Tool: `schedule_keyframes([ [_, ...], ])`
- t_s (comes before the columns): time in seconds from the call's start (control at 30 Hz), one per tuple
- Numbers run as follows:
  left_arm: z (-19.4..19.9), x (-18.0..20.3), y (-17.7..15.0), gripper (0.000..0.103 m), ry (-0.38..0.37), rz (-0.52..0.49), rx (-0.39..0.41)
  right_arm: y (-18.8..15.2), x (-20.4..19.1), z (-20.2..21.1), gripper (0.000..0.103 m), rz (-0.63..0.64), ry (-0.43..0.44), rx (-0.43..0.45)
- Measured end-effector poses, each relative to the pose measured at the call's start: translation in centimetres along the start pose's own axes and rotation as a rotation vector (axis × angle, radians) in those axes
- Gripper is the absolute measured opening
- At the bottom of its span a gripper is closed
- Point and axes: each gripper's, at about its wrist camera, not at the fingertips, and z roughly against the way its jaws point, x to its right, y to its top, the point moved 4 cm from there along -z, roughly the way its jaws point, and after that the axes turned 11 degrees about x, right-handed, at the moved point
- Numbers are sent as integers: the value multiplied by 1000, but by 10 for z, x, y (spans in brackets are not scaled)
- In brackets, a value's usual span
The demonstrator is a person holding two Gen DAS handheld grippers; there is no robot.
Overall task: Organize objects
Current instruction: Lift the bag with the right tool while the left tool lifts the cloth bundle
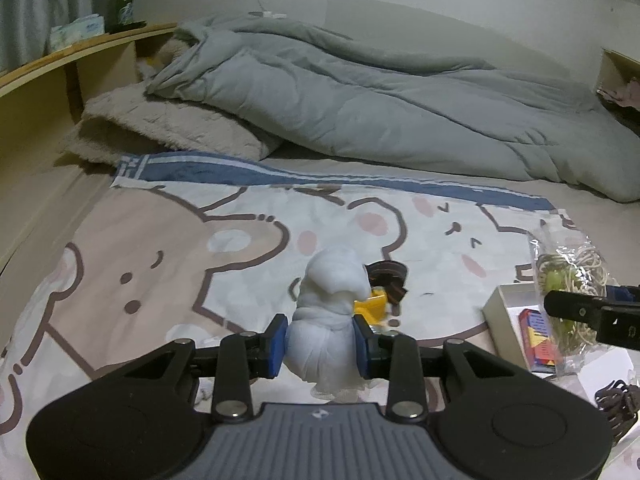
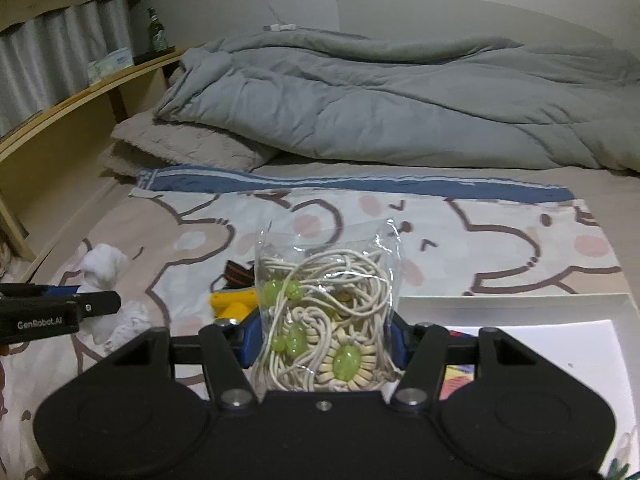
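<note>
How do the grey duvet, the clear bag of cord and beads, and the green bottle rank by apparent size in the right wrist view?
1. Grey duvet
2. Clear bag of cord and beads, though nearness to the camera enlarges it
3. Green bottle, far away on the shelf

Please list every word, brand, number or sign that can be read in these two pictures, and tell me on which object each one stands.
"GenRobot.AI": on the side of the left claw, seen in the right wrist view.
Green bottle label: too blurred to read.
Tissue pack print: too blurred to read.
Small colourful box in the white box: print too small to read.
Nothing else carries readable text.
</note>
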Motion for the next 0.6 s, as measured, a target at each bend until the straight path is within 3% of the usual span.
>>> schedule_keyframes([
  [0.6, 3, 80, 10, 36, -132, -53, 40, 8, 101, 52, 60, -72, -146, 69],
])
